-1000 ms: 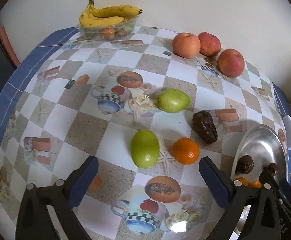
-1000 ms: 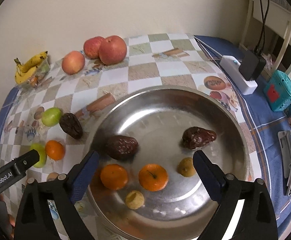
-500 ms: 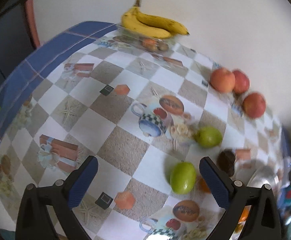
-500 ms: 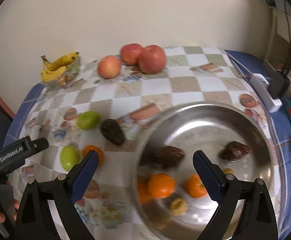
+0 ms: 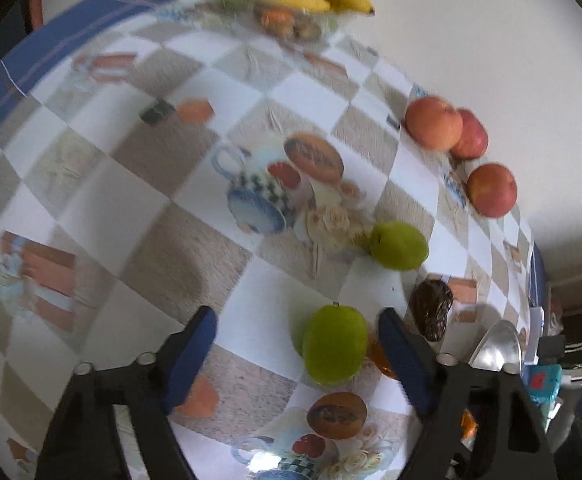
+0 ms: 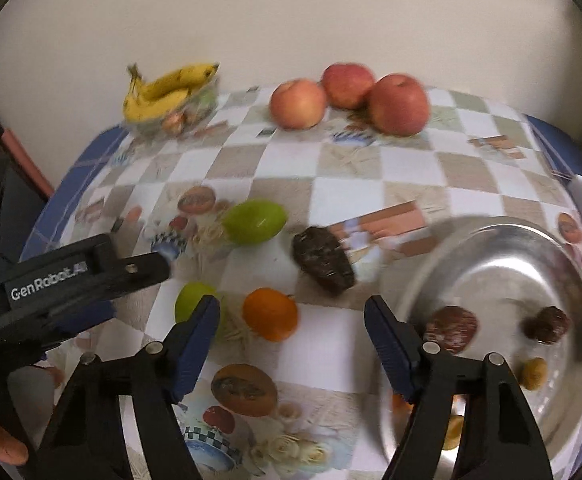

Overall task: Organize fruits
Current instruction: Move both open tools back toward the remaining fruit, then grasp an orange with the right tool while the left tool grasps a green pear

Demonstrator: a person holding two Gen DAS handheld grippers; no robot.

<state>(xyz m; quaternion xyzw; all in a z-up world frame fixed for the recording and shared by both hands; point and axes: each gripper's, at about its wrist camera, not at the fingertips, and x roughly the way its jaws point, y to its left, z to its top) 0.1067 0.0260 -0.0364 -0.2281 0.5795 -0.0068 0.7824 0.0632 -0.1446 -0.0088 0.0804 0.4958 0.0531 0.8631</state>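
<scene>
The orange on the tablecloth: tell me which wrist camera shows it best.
The right wrist view. There the orange lies whole and unobstructed on the tablecloth, between the open fingers of the right gripper. In the left wrist view only a sliver shows, hidden behind the nearer green fruit and a gripper finger.

You're getting soft, even indoor light; motion blur is smearing both fisheye views, and edges are bending darkly.

Bare tablecloth (image 5: 139,240) lies open leftward; green fruit (image 5: 333,344) and orange (image 6: 270,314) crowd the bowl (image 6: 571,280).
</scene>
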